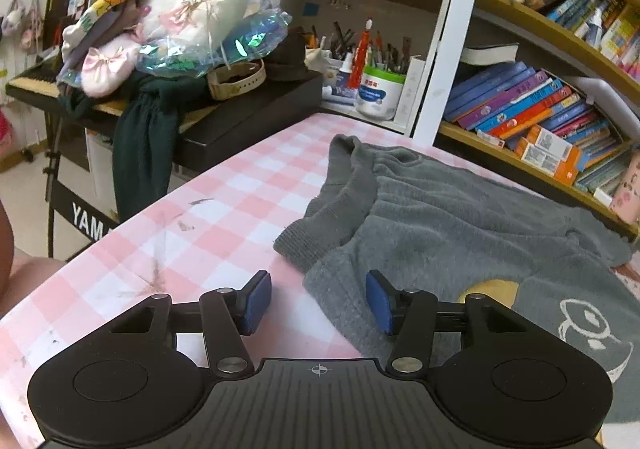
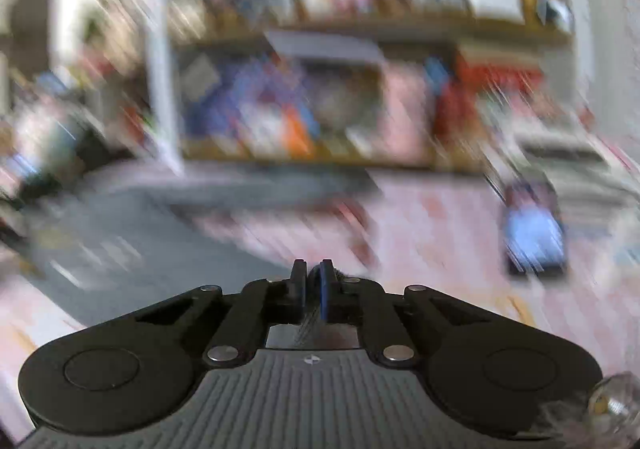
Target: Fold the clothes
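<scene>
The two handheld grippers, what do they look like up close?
Both look alike. The left gripper has a matte black body with a ribbed centre plate bearing a small crosshair mark, two round black discs at its sides, silver pivot rivets on black link arms, and fingers faced with blue pads. The right gripper shows the same build.

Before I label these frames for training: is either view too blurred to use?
Left wrist view: sharp, only fisheye bending; grey garment and checked tablecloth clear. Right wrist view: heavy motion blur over everything beyond the gripper.
</scene>
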